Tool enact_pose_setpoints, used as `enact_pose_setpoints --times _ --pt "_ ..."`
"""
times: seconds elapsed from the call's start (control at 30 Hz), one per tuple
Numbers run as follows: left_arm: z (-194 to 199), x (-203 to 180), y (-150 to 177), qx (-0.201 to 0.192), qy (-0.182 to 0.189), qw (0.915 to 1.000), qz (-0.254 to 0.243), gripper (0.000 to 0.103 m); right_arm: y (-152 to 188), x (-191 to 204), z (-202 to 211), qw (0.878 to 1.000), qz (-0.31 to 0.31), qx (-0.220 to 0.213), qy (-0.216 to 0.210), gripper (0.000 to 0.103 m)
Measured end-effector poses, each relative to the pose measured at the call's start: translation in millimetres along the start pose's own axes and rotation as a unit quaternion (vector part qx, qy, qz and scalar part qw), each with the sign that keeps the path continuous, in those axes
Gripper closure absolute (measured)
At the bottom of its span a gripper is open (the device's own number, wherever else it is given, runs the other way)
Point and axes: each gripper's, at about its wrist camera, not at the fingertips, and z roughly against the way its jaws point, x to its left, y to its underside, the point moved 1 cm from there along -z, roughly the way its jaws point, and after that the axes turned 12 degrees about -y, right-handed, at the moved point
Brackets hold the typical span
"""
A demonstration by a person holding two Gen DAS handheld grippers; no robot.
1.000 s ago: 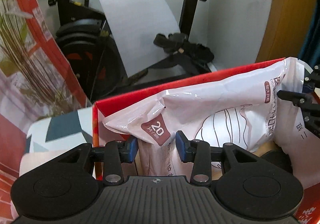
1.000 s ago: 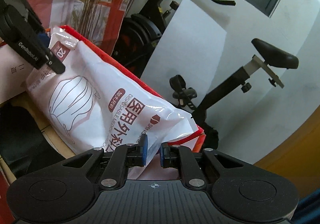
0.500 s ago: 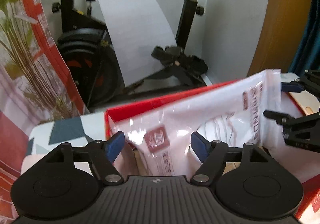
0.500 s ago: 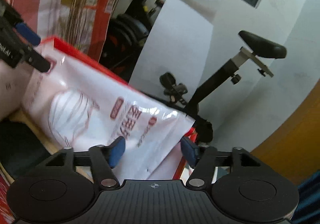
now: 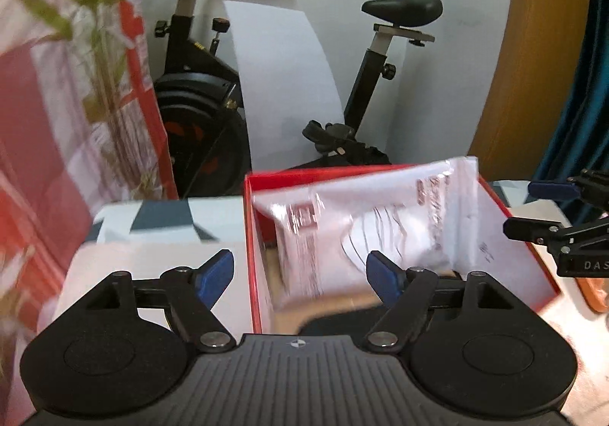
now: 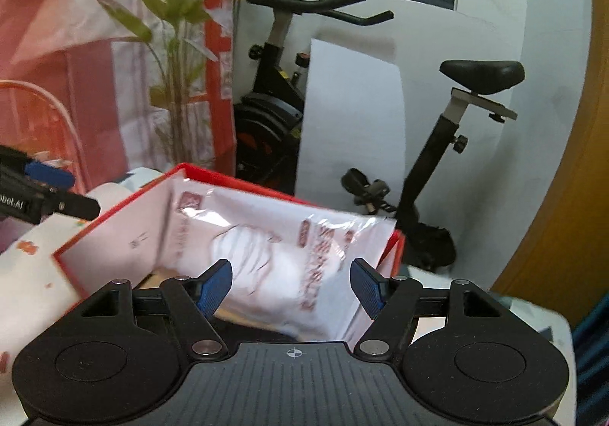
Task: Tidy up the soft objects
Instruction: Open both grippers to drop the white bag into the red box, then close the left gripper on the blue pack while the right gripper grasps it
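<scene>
A white plastic pack of disposable face masks [image 5: 380, 220] leans inside a red open box [image 5: 253, 235], its top edge sticking above the far rim. It also shows in the right wrist view [image 6: 281, 258], inside the same red box [image 6: 114, 213]. My left gripper [image 5: 300, 275] is open and empty, held back above the box's near left side. My right gripper [image 6: 291, 285] is open and empty above the box's near right side. Each gripper's fingers show at the edge of the other's view. A dark soft item [image 5: 342, 325] lies at the box bottom.
The box stands on a white table with a patterned cloth [image 5: 152, 216]. An exercise bike [image 5: 365, 136] and a white sheet stand against the wall behind. A plant and a red-and-white bag [image 5: 57, 121] are at the left. An orange item [image 5: 593, 292] lies at the right.
Both grippers let go of the mask pack, opened wide and drew back and up. The pack dropped into the red box and leans there.
</scene>
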Motion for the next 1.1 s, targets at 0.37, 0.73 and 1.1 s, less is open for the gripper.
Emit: enact_pose_setpoints --times 0.37,0.73,1.1 --pt "44 7 84 0.028 0.001 0.9979 0.057 0.027 52 41 46 0.999 -0.025 -0.025 -0.029 0.038" --pt "45 -26 132 0.074 0.064 0.9931 0.064 0.036 120 56 38 0.994 -0.07 0.055 -0.064 0.039" --pt "27 -48 164 0.135 0.114 0.9814 0.075 0.045 159 62 26 0.983 -0.131 0.085 -0.1 0.039"
